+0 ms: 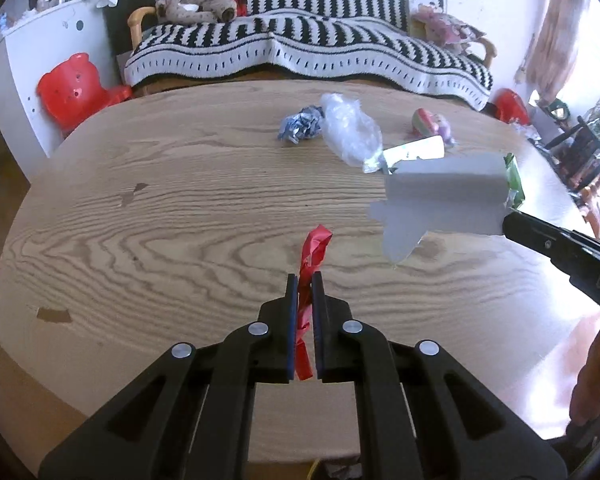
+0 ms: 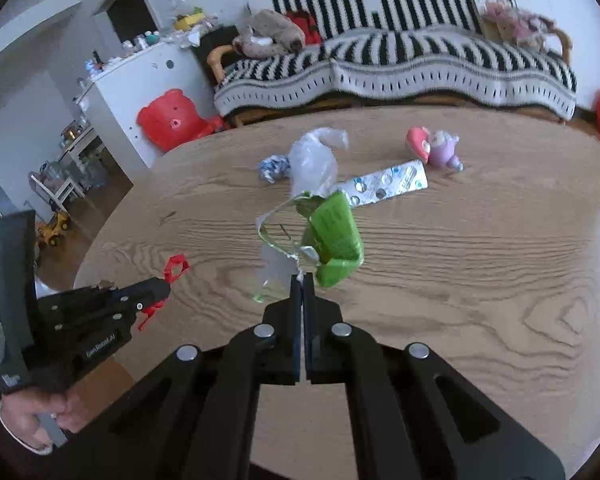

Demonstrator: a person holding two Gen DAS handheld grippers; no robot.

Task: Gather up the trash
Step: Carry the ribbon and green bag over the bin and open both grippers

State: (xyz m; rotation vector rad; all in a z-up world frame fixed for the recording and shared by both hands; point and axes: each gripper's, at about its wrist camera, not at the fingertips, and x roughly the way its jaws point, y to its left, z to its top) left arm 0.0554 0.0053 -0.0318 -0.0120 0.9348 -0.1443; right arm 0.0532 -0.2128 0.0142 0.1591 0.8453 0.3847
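We log a twisted red wrapper [image 1: 310, 276] pinched between the closed fingers of the left gripper [image 1: 305, 280], held above the near part of the wooden table [image 1: 180, 220]. The right gripper [image 2: 302, 280] is clamped on a torn green packet [image 2: 332, 244], also lifted off the surface. Farther back on the table lie a crumpled blue-white paper [image 2: 274, 168], a clear plastic bag [image 2: 314, 160] touching it, a blister strip [image 2: 388, 186] and a small pink-purple toy [image 2: 434, 146].

Both tongs, left [image 1: 305, 280] and right [image 2: 302, 280], clamped tight.
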